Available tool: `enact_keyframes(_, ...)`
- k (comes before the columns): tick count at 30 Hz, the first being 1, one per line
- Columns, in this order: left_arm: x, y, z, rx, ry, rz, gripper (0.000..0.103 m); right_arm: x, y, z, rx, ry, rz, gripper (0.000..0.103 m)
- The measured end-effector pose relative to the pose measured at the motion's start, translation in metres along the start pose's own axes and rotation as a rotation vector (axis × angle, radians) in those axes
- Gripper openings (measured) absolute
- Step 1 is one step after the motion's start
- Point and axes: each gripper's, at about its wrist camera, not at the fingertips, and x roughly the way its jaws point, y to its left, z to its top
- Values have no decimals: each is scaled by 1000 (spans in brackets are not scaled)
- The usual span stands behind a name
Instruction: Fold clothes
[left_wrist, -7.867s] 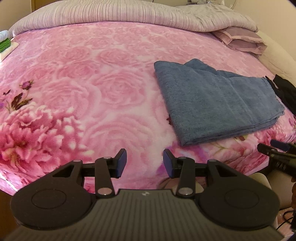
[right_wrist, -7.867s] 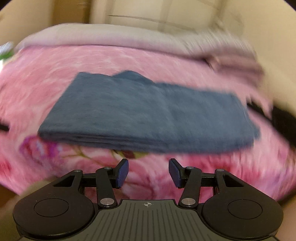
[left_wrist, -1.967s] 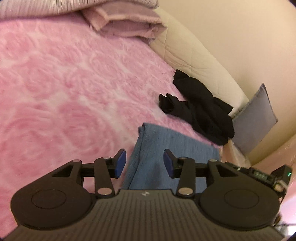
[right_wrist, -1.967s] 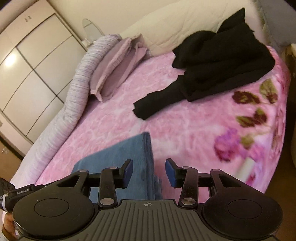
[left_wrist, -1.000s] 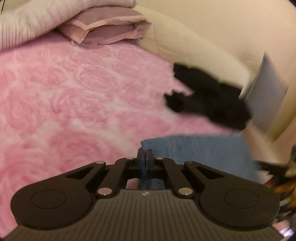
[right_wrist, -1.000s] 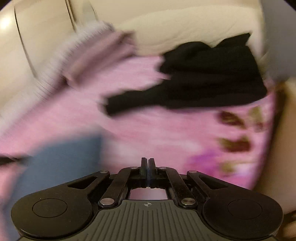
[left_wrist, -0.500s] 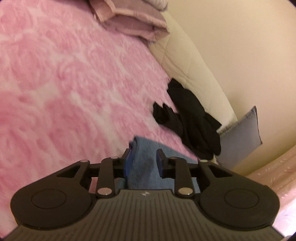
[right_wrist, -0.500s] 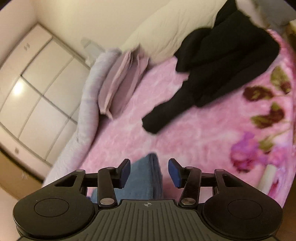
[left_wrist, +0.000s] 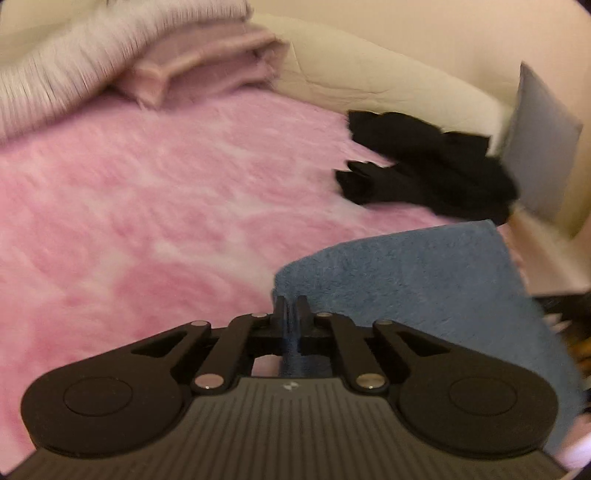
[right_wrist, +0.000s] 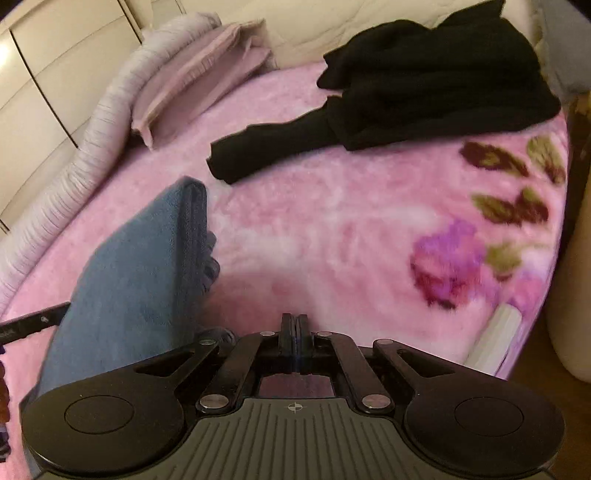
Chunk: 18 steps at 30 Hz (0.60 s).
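Observation:
A folded blue towel (left_wrist: 413, 280) hangs lifted above the pink floral blanket (left_wrist: 129, 221). My left gripper (left_wrist: 291, 306) is shut on its near edge, with blue cloth showing between the fingers. In the right wrist view the same blue towel (right_wrist: 136, 280) rises at the left, its stacked layers showing along the edge. My right gripper (right_wrist: 294, 332) is shut, its fingers pressed together beside the towel's lower corner; whether cloth is pinched there is hidden. A black garment (right_wrist: 424, 85) lies crumpled farther back on the bed.
The black garment also shows in the left wrist view (left_wrist: 424, 173), near a grey cushion (left_wrist: 539, 147) and a cream headboard pad (left_wrist: 369, 74). Folded mauve pillowcases (right_wrist: 207, 70) and a ribbed quilt roll (right_wrist: 74, 162) lie at the bed's far side. The bed edge drops off at right.
Half a second ago both grippers were open around the towel's edge. Now both are shut, and the towel has risen off the blanket on the left gripper's side.

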Motion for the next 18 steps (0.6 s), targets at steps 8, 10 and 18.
enact_keyframes(8,-75,-7,-1,-147,-141,35,9,-84,12,4,-27,-186,23,19)
enact_keyframes(10,-87,-29,-16,-115,-127,-17,10,-93,37,-16,-153,-200,33,32)
enact_keyframes(18,-84,-57,-89,-154,-35,23,11,-75,106,-126,-688,-139,-118,39)
